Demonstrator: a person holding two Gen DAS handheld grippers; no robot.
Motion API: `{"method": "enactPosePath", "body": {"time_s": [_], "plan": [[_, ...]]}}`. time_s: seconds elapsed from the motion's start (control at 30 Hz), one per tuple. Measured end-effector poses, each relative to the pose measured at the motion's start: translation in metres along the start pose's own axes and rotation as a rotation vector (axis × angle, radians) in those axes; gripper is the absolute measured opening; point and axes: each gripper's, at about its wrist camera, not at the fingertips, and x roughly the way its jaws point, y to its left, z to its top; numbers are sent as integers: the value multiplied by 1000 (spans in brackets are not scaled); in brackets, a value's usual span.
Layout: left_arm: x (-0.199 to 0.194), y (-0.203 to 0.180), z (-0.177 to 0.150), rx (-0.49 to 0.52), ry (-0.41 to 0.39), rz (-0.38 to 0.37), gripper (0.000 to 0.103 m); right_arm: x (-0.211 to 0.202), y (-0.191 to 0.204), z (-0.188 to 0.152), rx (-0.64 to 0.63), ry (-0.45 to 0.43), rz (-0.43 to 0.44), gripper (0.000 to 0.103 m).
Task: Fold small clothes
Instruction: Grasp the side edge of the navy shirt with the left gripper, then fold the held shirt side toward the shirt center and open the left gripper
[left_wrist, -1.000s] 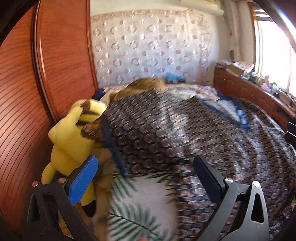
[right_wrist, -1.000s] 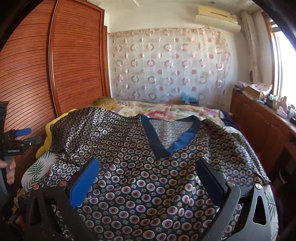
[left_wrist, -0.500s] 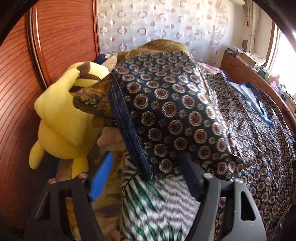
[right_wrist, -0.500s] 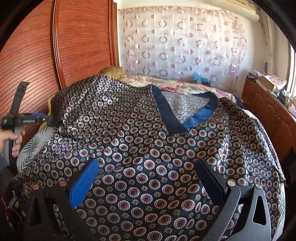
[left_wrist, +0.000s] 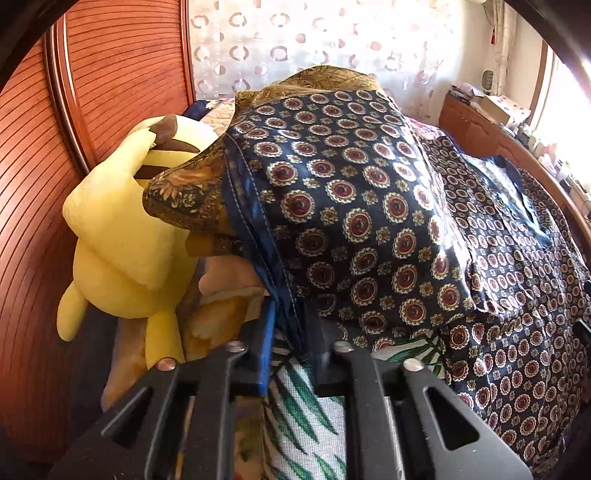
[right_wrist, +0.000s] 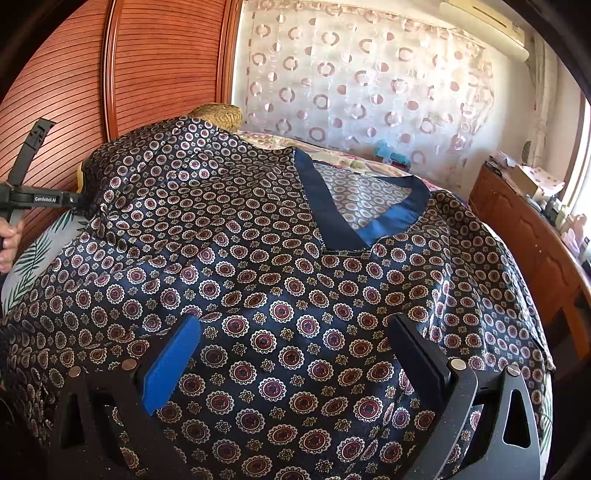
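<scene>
The left claw (left_wrist: 290, 325), whose jaws have just been closing, pinches the sleeve hem (left_wrist: 258, 240) of the patterned V-neck shirt (right_wrist: 295, 295), while the right claw (right_wrist: 295, 354) hovers wide open and empty above it.

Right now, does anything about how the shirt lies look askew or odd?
Yes. The patterned shirt's left sleeve is draped over a brown cushion and yellow plush toy rather than lying flat; the left gripper pinches its hem.

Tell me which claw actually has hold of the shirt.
The left claw: it has just been closing and now pinches the navy sleeve hem of the patterned shirt. The right claw stands wide open above the shirt.
</scene>
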Motion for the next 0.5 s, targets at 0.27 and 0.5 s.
{"method": "enactPosePath", "body": {"time_s": [0.27, 0.5], "plan": [[-30, -12, 8, 66, -58, -20, 3, 2, -5, -2, 16, -1, -2, 101], [-82, -81, 38, 201, -176, -115, 3, 1, -6, -4, 21, -5, -11, 101]]}}
